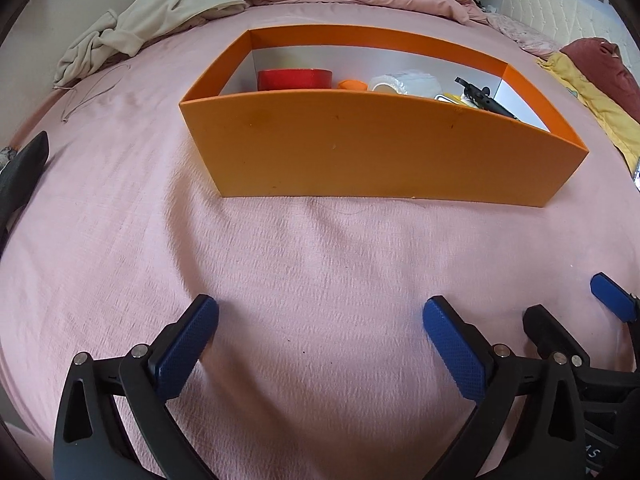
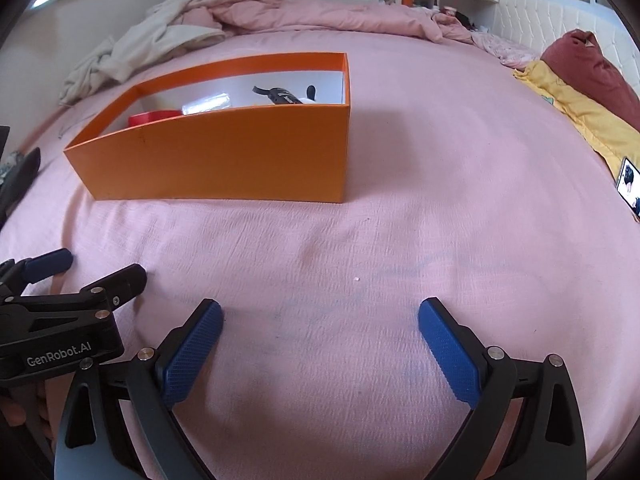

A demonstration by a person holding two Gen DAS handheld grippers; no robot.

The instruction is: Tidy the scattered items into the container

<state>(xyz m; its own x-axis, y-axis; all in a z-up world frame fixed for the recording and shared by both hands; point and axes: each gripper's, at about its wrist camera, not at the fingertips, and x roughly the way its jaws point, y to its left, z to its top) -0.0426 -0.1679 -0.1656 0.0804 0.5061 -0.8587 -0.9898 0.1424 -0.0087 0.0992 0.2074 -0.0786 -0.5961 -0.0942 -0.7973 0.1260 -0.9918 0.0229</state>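
The left black two-finger gripper with blue textured pads filled the bottom of its own view, jaws spread wide with nothing between them. The matching right black gripper with blue pads stood equally wide and empty at the bottom of its view. Each appeared beside the other, at the neighbouring view's lower corner, both angled downward.

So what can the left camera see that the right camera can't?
Only the left wrist view shows the small orange thing in the box, between the red tape roll and the clear tape roll.

Only the right wrist view shows a lit phone at the bed's right edge.

Both show the orange box, the pink bedsheet and both open, empty grippers.
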